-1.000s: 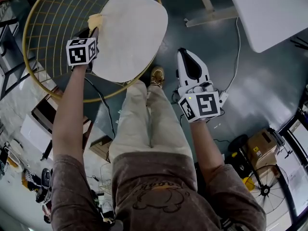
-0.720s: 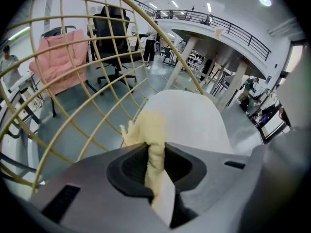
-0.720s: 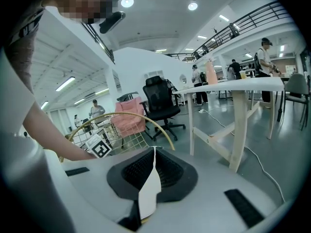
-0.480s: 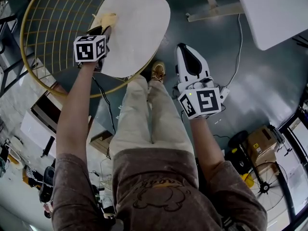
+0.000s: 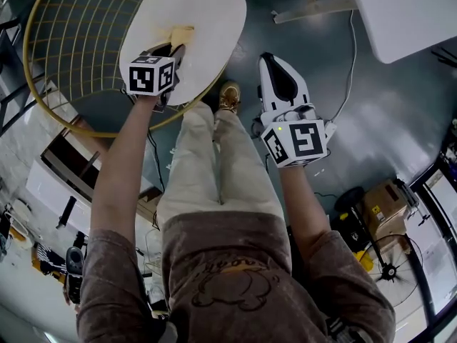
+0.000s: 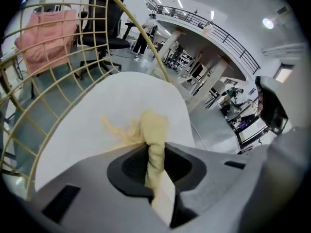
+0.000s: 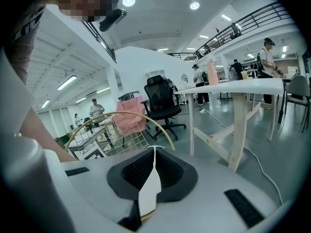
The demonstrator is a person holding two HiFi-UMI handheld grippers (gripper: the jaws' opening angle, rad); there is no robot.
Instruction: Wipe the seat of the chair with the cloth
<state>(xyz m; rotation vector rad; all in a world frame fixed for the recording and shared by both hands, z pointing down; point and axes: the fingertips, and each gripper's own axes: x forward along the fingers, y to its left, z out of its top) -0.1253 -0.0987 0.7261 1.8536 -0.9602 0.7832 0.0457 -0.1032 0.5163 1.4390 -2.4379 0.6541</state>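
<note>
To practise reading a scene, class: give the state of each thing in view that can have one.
yellow cloth: bunched, pinched between jaws, resting on the white chair seat.
left gripper: shut on the yellow cloth.
right gripper: shut, empty, away from the seat.
white chair seat: level, bearing the cloth.

This is a big open lab or workshop hall, not a home. It has a polished grey floor (image 5: 400,120), round ceiling lights (image 7: 129,1) and a railed gallery (image 7: 252,21) running along an upper level. A white desk (image 7: 233,86) on plain wooden legs stands near a black office chair (image 7: 160,103), and several people (image 7: 268,57) stand at desks farther back. A cable (image 5: 350,70) trails loose over the floor, and a cardboard box (image 5: 382,209) sits there among other gear.
</note>
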